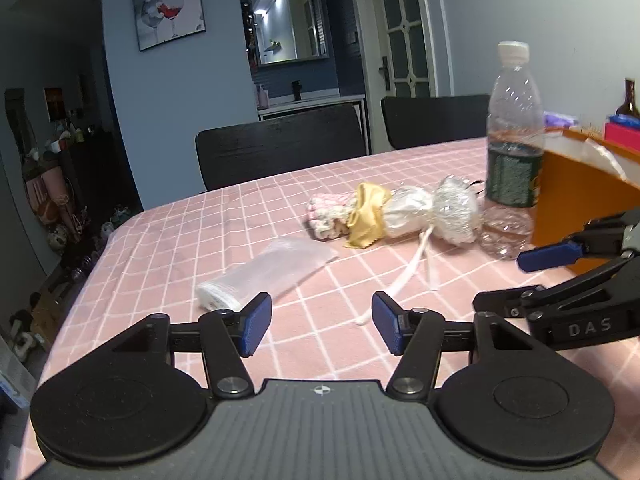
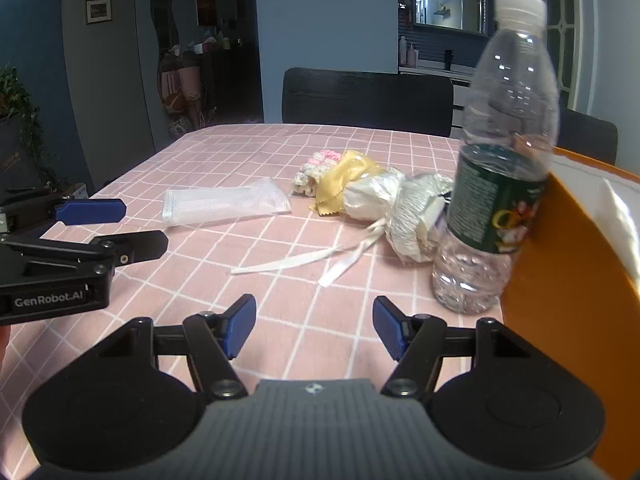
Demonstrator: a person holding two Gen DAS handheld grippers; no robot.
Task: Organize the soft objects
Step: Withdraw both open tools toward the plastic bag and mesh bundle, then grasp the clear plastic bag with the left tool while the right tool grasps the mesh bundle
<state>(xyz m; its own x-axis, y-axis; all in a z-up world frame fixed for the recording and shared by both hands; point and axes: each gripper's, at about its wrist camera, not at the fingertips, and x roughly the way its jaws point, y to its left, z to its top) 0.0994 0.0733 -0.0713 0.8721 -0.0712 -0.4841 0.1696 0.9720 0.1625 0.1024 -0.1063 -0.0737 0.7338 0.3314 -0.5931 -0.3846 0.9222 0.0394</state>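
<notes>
Both tongs are held spread and empty: the left gripper (image 1: 322, 322) and the right gripper (image 2: 314, 326) sit low in their frames above the pink checked tablecloth (image 2: 240, 152). At centre frame, a clear mesh pouch (image 2: 226, 206) lies beside a bundled row of soft items (image 2: 372, 196) (knitted piece, yellow cloth, white fabric with trailing ribbons (image 2: 320, 258)). The water bottle (image 2: 500, 168) stands touching the bundle and the orange box (image 2: 560, 280). A tug on the bundle is judged likely to topple it.

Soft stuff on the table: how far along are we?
Nothing looks sorted yet. The left gripper and right gripper are both open and empty. The clear pouch, knit piece, yellow cloth and white bundle all lie loose beside the orange box.
</notes>
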